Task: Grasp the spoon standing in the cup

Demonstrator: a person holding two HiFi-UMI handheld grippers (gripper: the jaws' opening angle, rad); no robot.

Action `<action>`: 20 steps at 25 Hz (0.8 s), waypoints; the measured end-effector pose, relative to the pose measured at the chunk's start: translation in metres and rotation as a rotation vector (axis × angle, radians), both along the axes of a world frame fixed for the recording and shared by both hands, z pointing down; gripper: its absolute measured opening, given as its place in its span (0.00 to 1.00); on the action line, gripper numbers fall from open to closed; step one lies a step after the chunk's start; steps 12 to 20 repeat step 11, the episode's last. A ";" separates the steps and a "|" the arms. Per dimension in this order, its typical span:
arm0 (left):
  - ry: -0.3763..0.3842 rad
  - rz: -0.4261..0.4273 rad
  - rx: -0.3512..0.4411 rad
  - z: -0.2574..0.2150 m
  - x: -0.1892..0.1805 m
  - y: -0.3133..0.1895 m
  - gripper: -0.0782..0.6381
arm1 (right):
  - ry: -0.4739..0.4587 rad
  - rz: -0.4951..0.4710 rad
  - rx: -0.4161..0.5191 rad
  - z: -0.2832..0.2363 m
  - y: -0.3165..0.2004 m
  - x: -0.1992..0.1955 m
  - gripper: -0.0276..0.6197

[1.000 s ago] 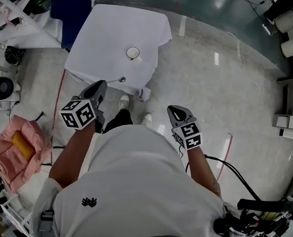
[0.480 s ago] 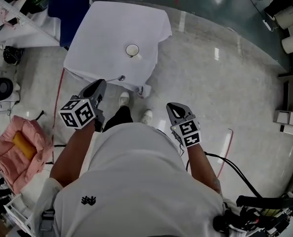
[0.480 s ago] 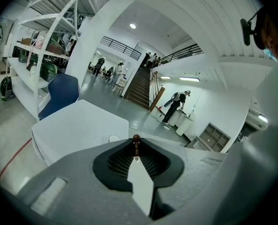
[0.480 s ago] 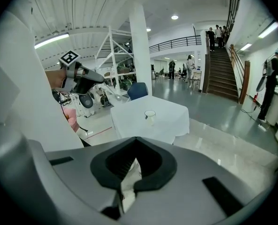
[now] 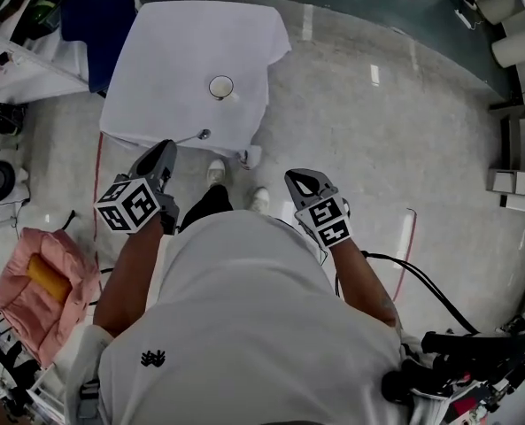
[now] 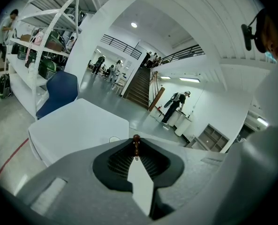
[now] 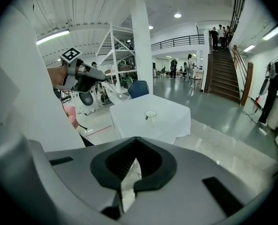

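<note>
At left, the left gripper point(image 5: 163, 151) pinches a metal spoon point(image 5: 200, 135) by its handle, with the bowl end at the near edge of the white-clothed table point(image 5: 169, 51). The cup point(image 5: 220, 87) stands farther back on the table. At right, the right gripper point(image 5: 299, 181) has its jaws pressed together, with nothing between them.

Left gripper point(image 5: 162, 151) and right gripper point(image 5: 299, 181): grey moulded shells are noted, with black ribbed pads point(image 6: 120, 161) lining the jaws. A white cube point(image 5: 127, 204) printed with black square markers is carried on each. A black cable point(image 5: 421, 281) is seen trailing at the right. Worn: a white short-sleeved T-shirt point(image 5: 244, 308) with a small black emblem point(image 5: 153, 358) at its left, dark trousers point(image 5: 207, 207), white shoes point(image 5: 216, 172).
</note>
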State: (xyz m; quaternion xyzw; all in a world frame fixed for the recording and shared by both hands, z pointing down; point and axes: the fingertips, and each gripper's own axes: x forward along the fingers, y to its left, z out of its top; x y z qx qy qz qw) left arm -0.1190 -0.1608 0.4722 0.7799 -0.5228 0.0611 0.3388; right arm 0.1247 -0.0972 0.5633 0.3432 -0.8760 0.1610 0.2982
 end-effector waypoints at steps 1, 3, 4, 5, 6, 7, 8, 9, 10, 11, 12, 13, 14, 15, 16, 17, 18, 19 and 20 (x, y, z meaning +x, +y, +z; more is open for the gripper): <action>0.002 0.000 -0.001 0.000 -0.001 -0.004 0.18 | 0.002 -0.001 -0.001 0.000 -0.003 -0.002 0.05; 0.007 0.002 -0.006 0.002 -0.005 -0.012 0.18 | 0.008 -0.002 -0.002 -0.001 -0.011 -0.006 0.05; 0.009 0.004 -0.009 0.004 -0.007 -0.016 0.18 | 0.011 -0.003 -0.002 0.000 -0.016 -0.009 0.05; 0.012 0.006 -0.011 0.006 -0.010 -0.020 0.18 | 0.014 -0.003 -0.003 0.000 -0.020 -0.013 0.05; 0.013 0.007 -0.013 0.007 -0.013 -0.024 0.18 | 0.016 -0.004 -0.003 0.001 -0.024 -0.016 0.05; 0.014 0.006 -0.013 0.009 -0.016 -0.028 0.18 | 0.017 -0.006 -0.003 0.002 -0.029 -0.020 0.05; 0.015 0.006 -0.014 0.011 -0.019 -0.033 0.18 | 0.018 -0.009 -0.002 0.003 -0.033 -0.024 0.05; 0.016 0.006 -0.014 0.012 -0.021 -0.038 0.18 | 0.020 -0.011 -0.001 0.004 -0.037 -0.027 0.05; 0.017 0.007 -0.014 0.014 -0.023 -0.043 0.18 | 0.021 -0.013 0.001 0.005 -0.042 -0.030 0.05; 0.018 0.008 -0.014 0.016 -0.024 -0.047 0.18 | 0.023 -0.015 0.003 0.006 -0.046 -0.032 0.05; 0.018 0.008 -0.014 0.016 -0.024 -0.047 0.18 | 0.023 -0.015 0.003 0.006 -0.046 -0.032 0.05; 0.018 0.008 -0.014 0.016 -0.024 -0.047 0.18 | 0.023 -0.015 0.003 0.006 -0.046 -0.032 0.05; 0.018 0.008 -0.014 0.016 -0.024 -0.047 0.18 | 0.023 -0.015 0.003 0.006 -0.046 -0.032 0.05; 0.018 0.008 -0.014 0.016 -0.024 -0.047 0.18 | 0.023 -0.015 0.003 0.006 -0.046 -0.032 0.05; 0.018 0.008 -0.014 0.016 -0.024 -0.047 0.18 | 0.023 -0.015 0.003 0.006 -0.046 -0.032 0.05; 0.018 0.008 -0.014 0.016 -0.024 -0.047 0.18 | 0.023 -0.015 0.003 0.006 -0.046 -0.032 0.05; 0.018 0.008 -0.014 0.016 -0.024 -0.047 0.18 | 0.023 -0.015 0.003 0.006 -0.046 -0.032 0.05; 0.018 0.008 -0.014 0.016 -0.024 -0.047 0.18 | 0.023 -0.015 0.003 0.006 -0.046 -0.032 0.05; 0.018 0.008 -0.014 0.016 -0.024 -0.047 0.18 | 0.023 -0.015 0.003 0.006 -0.046 -0.032 0.05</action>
